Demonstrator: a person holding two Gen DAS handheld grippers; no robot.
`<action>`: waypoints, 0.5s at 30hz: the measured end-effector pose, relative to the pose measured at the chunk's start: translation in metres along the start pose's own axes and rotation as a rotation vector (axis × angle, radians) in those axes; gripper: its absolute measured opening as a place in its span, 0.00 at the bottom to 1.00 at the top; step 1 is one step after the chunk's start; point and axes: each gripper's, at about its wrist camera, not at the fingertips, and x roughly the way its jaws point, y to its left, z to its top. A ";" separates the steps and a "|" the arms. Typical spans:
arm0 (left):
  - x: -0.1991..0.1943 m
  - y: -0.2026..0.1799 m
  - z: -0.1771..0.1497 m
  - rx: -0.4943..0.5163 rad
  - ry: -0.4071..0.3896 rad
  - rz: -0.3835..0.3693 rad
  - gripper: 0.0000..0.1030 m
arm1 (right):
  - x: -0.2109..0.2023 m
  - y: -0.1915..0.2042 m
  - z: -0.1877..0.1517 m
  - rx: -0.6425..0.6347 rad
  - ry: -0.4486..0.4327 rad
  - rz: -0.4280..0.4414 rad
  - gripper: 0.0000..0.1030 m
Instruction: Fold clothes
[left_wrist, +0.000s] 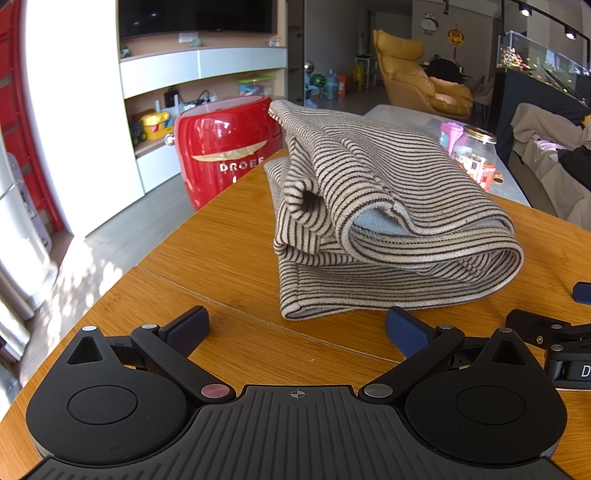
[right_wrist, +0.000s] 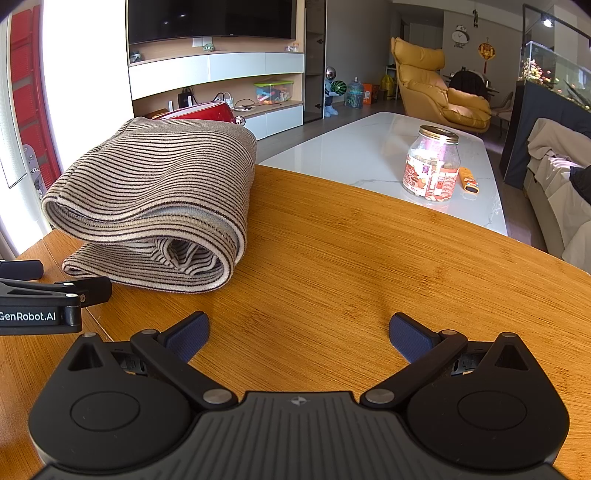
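Observation:
A beige garment with thin dark stripes (left_wrist: 373, 218) lies folded in a thick bundle on the wooden table (left_wrist: 207, 258). My left gripper (left_wrist: 297, 326) is open and empty, just in front of the bundle's near edge. My right gripper (right_wrist: 299, 332) is open and empty over bare wood, with the folded garment (right_wrist: 155, 206) ahead to its left. Each gripper shows at the edge of the other's view: the right one in the left wrist view (left_wrist: 554, 332), the left one in the right wrist view (right_wrist: 44, 295).
A red barrel-shaped container (left_wrist: 225, 147) stands on the floor beyond the table's left edge. A white marble coffee table (right_wrist: 388, 166) behind holds a glass jar (right_wrist: 432, 166) and an orange object (right_wrist: 470, 181). A sofa (right_wrist: 554, 184) is at right.

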 end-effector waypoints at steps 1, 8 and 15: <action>0.000 0.000 0.000 0.000 0.000 0.000 1.00 | 0.000 0.000 0.000 0.000 -0.001 0.000 1.00; 0.001 0.000 0.000 -0.001 0.000 -0.002 1.00 | -0.001 0.001 0.000 -0.001 -0.001 -0.001 1.00; 0.001 0.000 0.000 -0.001 0.000 -0.002 1.00 | -0.001 0.001 0.000 -0.001 -0.001 0.000 1.00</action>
